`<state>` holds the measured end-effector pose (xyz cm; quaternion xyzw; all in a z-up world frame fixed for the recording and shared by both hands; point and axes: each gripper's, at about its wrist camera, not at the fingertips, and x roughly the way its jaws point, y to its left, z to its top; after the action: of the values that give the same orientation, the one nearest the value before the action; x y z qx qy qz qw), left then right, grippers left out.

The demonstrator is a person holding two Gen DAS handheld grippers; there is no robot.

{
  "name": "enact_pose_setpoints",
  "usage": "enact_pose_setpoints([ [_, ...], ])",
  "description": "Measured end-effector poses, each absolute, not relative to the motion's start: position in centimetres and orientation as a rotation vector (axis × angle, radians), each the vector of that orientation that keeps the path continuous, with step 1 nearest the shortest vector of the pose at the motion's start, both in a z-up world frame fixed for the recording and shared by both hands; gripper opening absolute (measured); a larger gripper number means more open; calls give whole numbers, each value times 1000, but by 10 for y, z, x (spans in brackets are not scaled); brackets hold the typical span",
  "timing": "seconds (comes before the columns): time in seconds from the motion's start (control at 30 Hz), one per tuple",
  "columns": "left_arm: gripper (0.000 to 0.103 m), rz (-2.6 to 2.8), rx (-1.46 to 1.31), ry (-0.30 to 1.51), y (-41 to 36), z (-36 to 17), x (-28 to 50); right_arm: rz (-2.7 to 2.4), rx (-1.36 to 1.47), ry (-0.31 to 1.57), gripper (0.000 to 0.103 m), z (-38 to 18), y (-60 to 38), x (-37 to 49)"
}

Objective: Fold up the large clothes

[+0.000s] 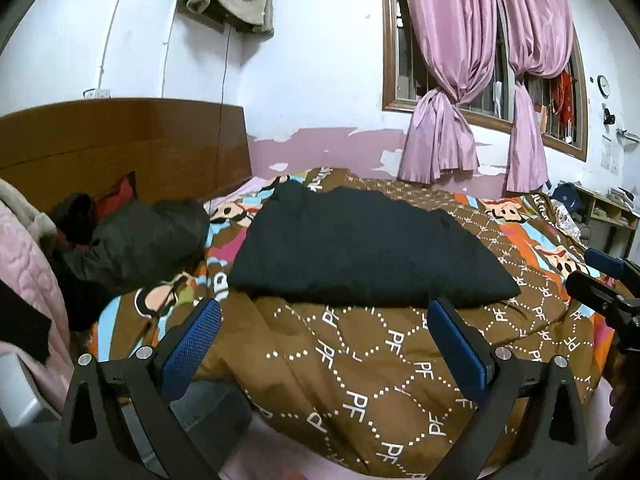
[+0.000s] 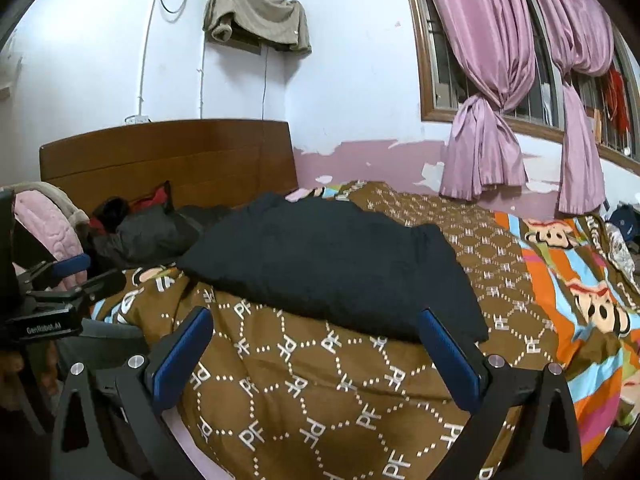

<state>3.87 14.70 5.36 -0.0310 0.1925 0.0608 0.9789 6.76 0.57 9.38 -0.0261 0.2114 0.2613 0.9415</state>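
Observation:
A black garment (image 1: 360, 248) lies folded into a flat, roughly rectangular bundle on the brown patterned quilt (image 1: 360, 368); in the right wrist view the black garment (image 2: 332, 268) fills the middle of the bed. My left gripper (image 1: 324, 320) is open just short of its near edge, nothing between the blue pads. My right gripper (image 2: 316, 330) is also open, hovering at the near edge, with its right pad close to the garment's near right corner. Each gripper shows at the other view's side edge: the right gripper (image 1: 600, 276), the left gripper (image 2: 80, 272).
A dark grey jacket (image 1: 136, 236) and red item are heaped by the wooden headboard (image 1: 120, 140). A pink quilted cloth (image 1: 28, 264) hangs at the left. Pink curtains (image 1: 460, 80) cover a window behind the bed. A shelf (image 1: 612, 208) stands far right.

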Motion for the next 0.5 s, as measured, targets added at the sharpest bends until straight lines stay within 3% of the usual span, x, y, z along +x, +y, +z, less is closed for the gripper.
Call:
enact_pose_setpoints([
  [0.5,101,96,-9,463,133,29,44,509,-65,479,103,72,5,71],
])
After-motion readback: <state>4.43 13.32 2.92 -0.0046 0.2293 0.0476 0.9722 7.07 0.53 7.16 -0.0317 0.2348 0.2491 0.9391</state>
